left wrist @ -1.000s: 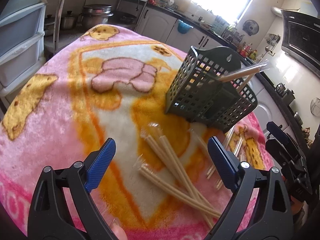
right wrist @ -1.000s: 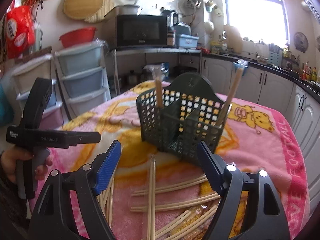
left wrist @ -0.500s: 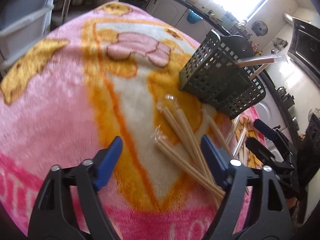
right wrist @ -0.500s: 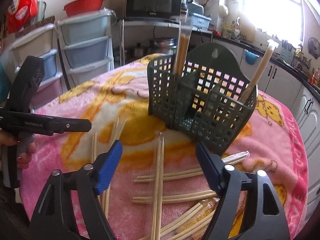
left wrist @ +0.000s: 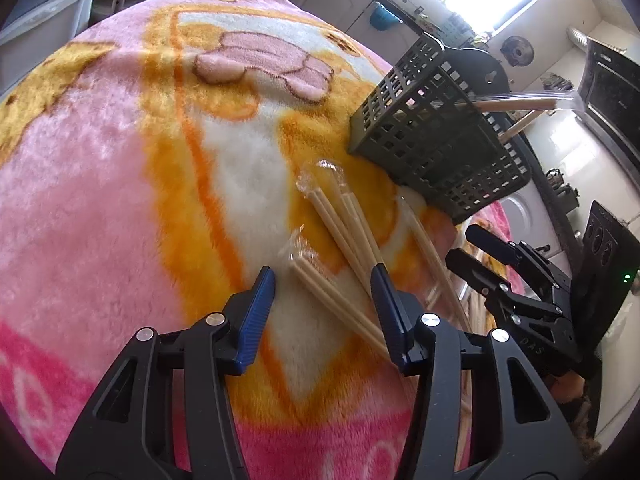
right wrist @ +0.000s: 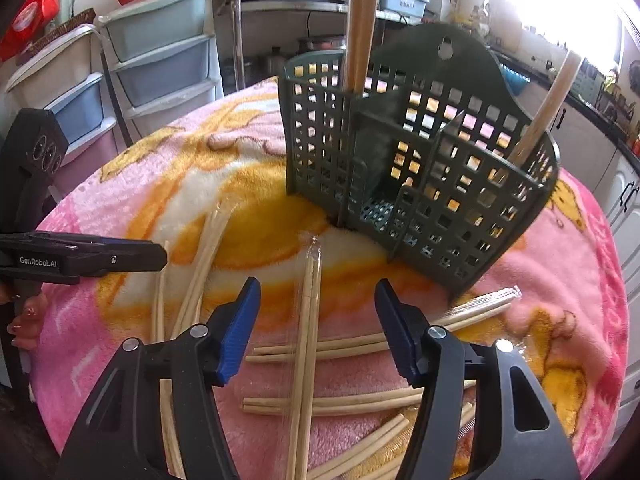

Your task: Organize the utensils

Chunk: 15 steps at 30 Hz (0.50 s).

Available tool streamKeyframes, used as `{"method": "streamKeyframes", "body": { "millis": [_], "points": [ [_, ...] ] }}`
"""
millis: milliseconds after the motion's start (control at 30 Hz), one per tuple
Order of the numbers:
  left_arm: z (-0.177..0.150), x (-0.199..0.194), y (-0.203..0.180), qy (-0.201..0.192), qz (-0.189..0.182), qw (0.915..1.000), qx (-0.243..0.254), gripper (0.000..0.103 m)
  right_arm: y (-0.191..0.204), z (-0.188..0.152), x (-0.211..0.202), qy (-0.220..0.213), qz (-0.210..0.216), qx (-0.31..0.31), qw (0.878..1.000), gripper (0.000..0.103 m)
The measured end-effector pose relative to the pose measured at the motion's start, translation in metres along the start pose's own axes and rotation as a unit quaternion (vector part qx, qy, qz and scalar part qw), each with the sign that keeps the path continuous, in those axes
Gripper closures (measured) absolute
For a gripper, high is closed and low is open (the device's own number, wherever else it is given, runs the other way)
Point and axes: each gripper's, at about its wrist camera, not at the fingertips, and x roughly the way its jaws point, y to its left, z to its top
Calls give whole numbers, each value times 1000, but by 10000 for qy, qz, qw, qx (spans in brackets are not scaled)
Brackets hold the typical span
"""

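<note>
From the left wrist view, the left gripper (left wrist: 322, 280) has its blue-padded jaws half apart and closing, with one wrapped pair of chopsticks (left wrist: 332, 294) lying between the fingers on the pink blanket (left wrist: 100, 200), the pads not pressing it. Two more wrapped pairs (left wrist: 344, 220) lie just beyond the fingertips, and past them stands the dark green slotted basket (left wrist: 432, 136) with chopsticks leaning out of it. The right gripper (left wrist: 466, 246) shows off to the right. From the right wrist view, the right gripper (right wrist: 316, 296) is moderately open and closing, astride a single wrapped pair (right wrist: 308, 320) that runs straight ahead toward the basket (right wrist: 420, 184); the pads stand clear of it. Other pairs lie crosswise beneath the fingers.
</note>
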Motion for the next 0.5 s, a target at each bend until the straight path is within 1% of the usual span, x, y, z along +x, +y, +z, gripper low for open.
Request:
{"method": "streamKeyframes", "body": {
  "millis": [67, 167, 233, 333, 400, 500],
  "points": [
    [5, 4, 0, 18, 59, 10000, -8, 64, 0, 3, 5, 65, 25, -32, 10000, 47],
    [10, 8, 0, 20, 187, 9998, 26, 72, -1, 7, 10, 143, 42, -45, 9999, 47],
    [13, 10, 0, 11, 244, 9997, 53, 74, 1, 11, 14, 191, 57, -90, 9998, 47],
    [15, 11, 2, -19, 311, 9995, 77, 82, 4, 16, 22, 320, 42, -167, 9993, 47],
    [16, 12, 5, -42, 354, 9993, 74, 92, 5, 19, 28, 416, 38, -205, 9989, 47],
    [16, 12, 12, -68, 284, 9996, 5, 97, 9, 23, 37, 553, 5, -293, 9980, 50]
  ]
}}
